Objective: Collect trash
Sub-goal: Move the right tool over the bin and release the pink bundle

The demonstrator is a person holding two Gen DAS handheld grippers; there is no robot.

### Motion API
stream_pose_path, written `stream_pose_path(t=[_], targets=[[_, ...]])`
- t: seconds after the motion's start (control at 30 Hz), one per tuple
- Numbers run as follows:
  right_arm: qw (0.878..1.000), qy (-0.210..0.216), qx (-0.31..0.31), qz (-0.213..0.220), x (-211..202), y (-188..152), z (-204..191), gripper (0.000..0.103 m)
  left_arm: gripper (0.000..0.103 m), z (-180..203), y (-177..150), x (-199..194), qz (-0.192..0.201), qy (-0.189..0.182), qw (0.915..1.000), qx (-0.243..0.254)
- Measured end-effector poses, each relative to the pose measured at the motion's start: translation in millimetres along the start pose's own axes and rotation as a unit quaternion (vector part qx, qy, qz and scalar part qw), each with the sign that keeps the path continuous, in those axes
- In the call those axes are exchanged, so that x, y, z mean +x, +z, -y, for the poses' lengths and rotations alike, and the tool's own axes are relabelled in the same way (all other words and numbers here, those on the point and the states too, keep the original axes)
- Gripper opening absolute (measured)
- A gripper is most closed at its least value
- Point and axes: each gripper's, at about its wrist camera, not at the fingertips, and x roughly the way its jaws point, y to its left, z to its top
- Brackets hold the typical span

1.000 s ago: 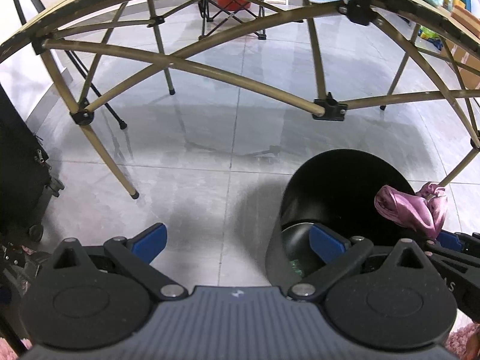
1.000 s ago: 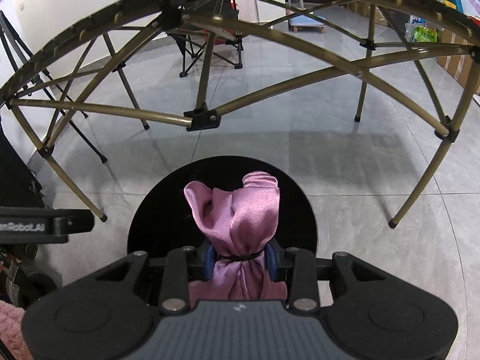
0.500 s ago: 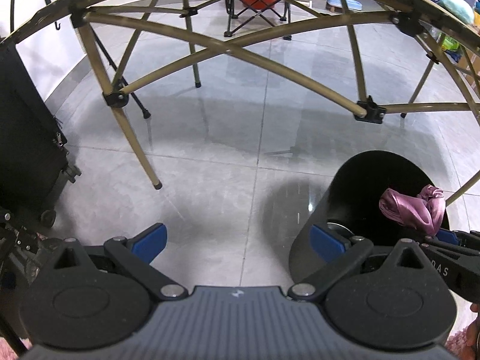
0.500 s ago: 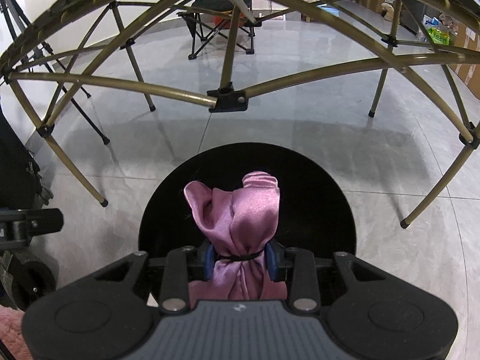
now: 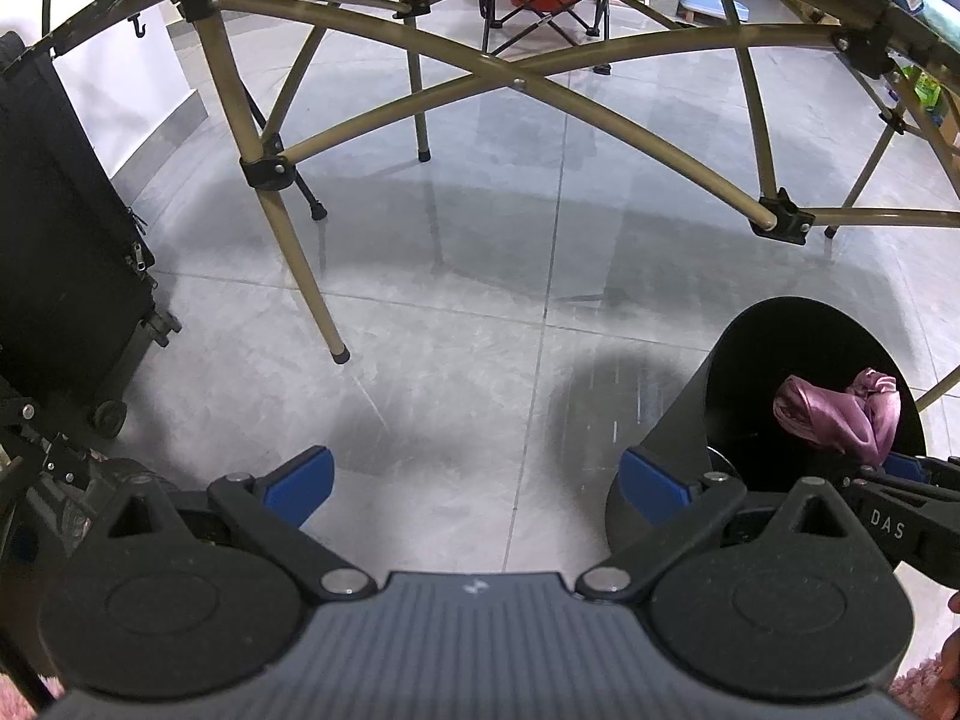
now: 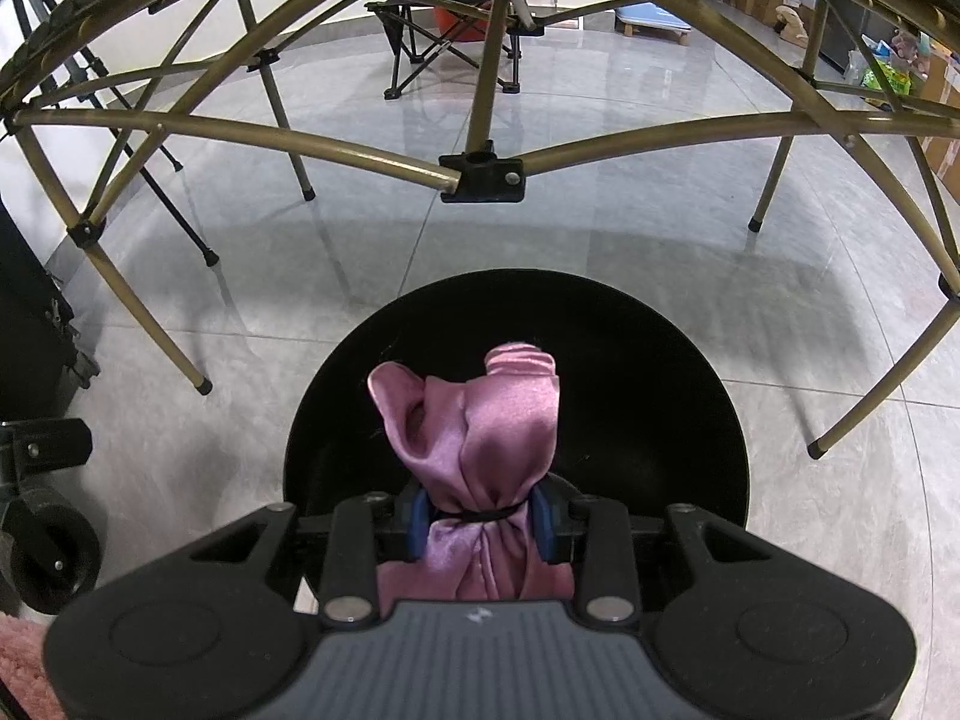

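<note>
My right gripper (image 6: 480,519) is shut on a pink satin cloth bundle (image 6: 480,432), tied with a thin black band, and holds it over the mouth of a round black trash bin (image 6: 660,396) on the grey tiled floor. The left wrist view shows the same pink bundle (image 5: 840,414) above the bin (image 5: 750,372) at the lower right, with the right gripper's black arm below it. My left gripper (image 5: 474,480) stands open over bare floor to the left of the bin, nothing between its blue pads (image 5: 300,477).
A folding table's bronze legs and cross braces (image 5: 300,252) arch over and beyond the bin. A black wheeled case (image 5: 66,252) stands at the left. A folding camp chair (image 6: 456,24) sits far back. Pink fluffy rug (image 6: 24,654) lies at the lower left edge.
Both grippers have shifted so the bin now sits further right in the left wrist view and looms larger under the pink bundle. The grip on the bundle is unchanged.
</note>
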Motion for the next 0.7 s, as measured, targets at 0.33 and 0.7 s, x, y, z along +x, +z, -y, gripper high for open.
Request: stream_pose_path(t=[0.33, 0.7], targets=[[1.0, 0.005, 0.023, -0.008, 3.4, 1.4, 5.5, 0.048, 0.103, -0.8, -0.2, -1.1, 0.001, -0.002, 1.0, 0.0], [1.0, 0.001, 0.019, -0.011, 5.9, 1.7, 6.3, 0.103, 0.103, -0.4, -0.2, -1.4, 0.001, -0.002, 1.0, 0.001]])
